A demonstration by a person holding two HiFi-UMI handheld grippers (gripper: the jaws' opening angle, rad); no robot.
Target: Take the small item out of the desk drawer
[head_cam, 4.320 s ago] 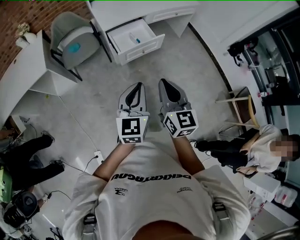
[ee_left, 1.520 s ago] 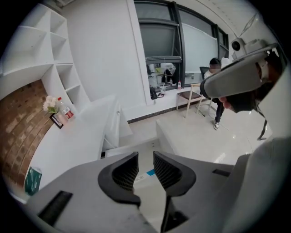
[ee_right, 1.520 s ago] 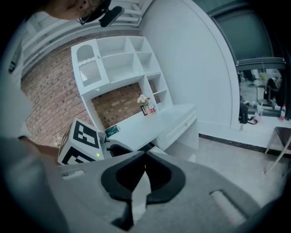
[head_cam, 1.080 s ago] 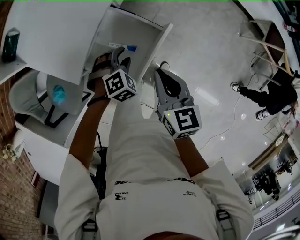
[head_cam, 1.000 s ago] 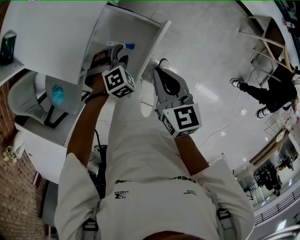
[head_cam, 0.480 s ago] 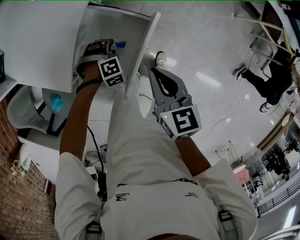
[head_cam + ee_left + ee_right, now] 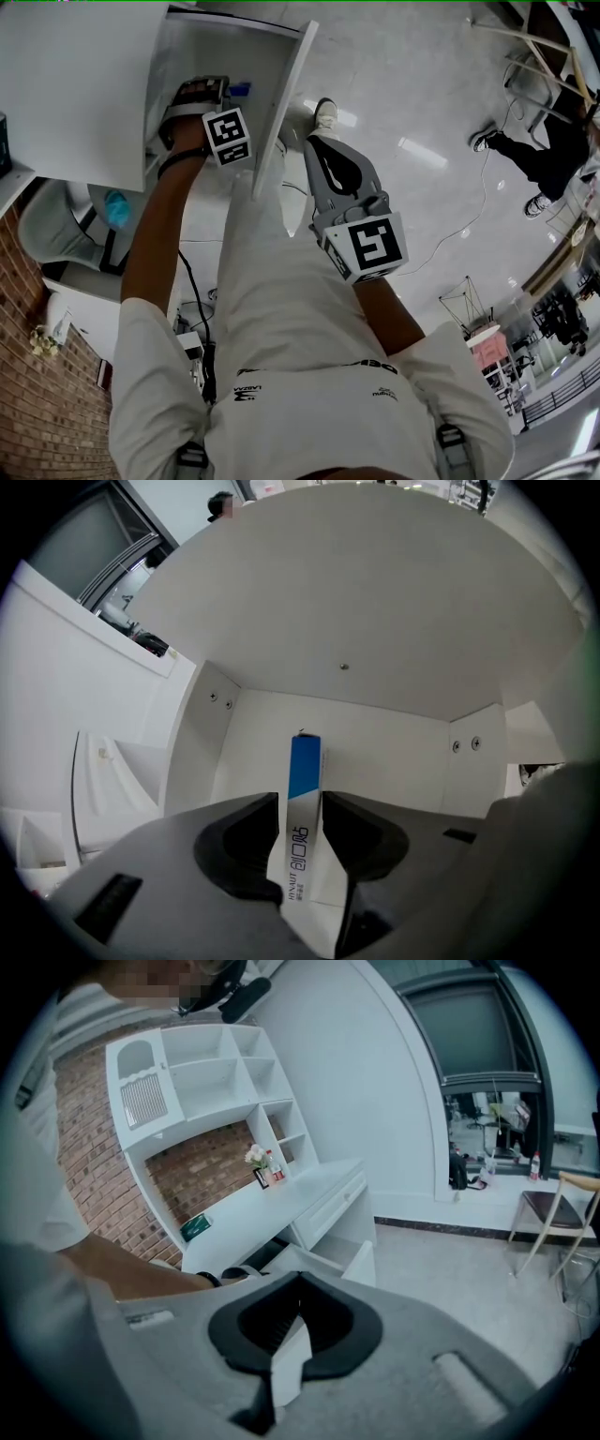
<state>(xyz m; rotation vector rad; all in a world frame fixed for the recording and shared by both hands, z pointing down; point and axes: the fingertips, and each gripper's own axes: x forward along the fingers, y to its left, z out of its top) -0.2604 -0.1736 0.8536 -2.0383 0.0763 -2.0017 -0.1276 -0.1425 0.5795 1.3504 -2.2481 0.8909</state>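
Note:
The white desk drawer (image 7: 281, 112) is pulled open. A small blue-and-white box (image 7: 304, 771) lies on its floor; its blue end (image 7: 241, 90) shows in the head view. My left gripper (image 7: 199, 94) reaches down into the drawer. In the left gripper view its jaws (image 7: 300, 808) straddle the box and are closing, with a thin gap still at the left pad. My right gripper (image 7: 319, 142) hangs outside the drawer front over the floor, its jaws (image 7: 299, 1277) shut with nothing in them.
A white desk top (image 7: 75, 94) covers the drawer's back part. A grey chair (image 7: 84, 225) stands beneath at the left. A brick wall (image 7: 37, 412) lies lower left. A seated person (image 7: 548, 141) and a floor cable (image 7: 469, 225) are at right. White shelving (image 7: 197, 1082) stands above the desk.
Over the last second my left gripper has gone deeper into the drawer, up to the blue-ended box. The right gripper has stayed beside the drawer front.

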